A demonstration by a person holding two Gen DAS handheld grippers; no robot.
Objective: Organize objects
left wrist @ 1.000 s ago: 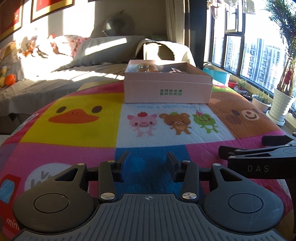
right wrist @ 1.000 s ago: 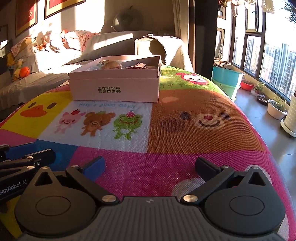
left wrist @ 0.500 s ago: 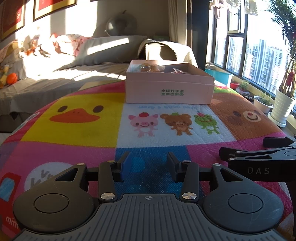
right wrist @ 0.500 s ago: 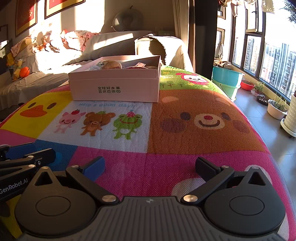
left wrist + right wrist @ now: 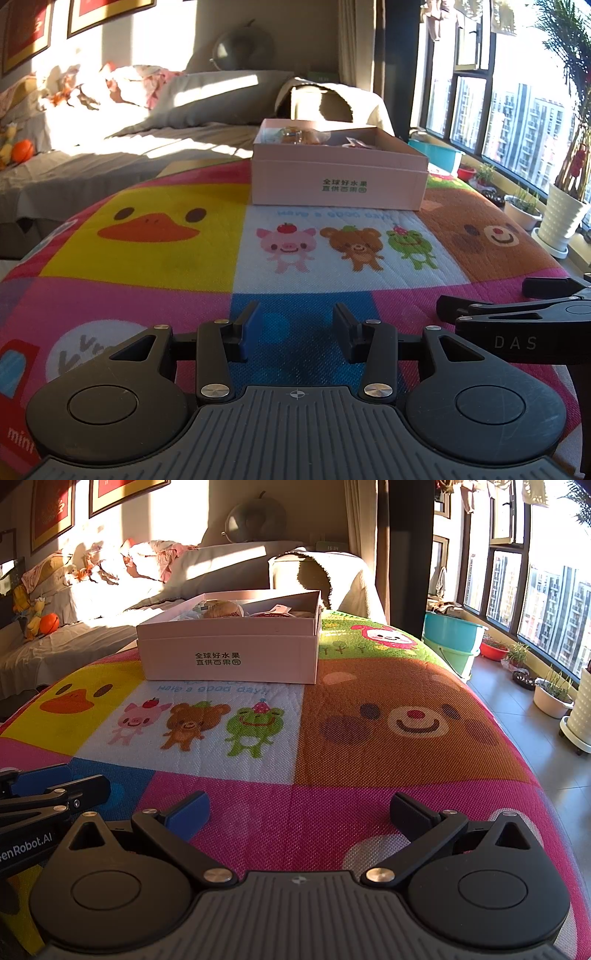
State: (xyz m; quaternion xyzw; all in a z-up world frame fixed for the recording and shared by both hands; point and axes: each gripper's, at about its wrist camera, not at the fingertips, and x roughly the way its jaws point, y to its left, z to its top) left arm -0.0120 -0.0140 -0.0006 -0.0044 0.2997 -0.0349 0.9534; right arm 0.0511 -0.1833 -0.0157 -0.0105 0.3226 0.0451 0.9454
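A pale pink open box [image 5: 338, 182] [image 5: 229, 653] with green lettering stands at the far side of the cartoon mat [image 5: 177, 251] [image 5: 388, 746]. Several small objects lie inside it, among them a round brownish one [image 5: 221, 609]. My left gripper [image 5: 295, 326] hovers low over the mat's blue square, open about halfway, with nothing between its fingers. To its right hangs my right gripper [image 5: 299, 812], spread wide open over the pink patch and empty. Each gripper shows at the edge of the other's view.
A grey sofa [image 5: 110, 155] with cushions and toys runs behind the mat. On the right are a window, a teal tub [image 5: 452, 635], potted plants [image 5: 563, 218] and bare floor tiles [image 5: 535, 746]. The mat's right edge drops off to the floor.
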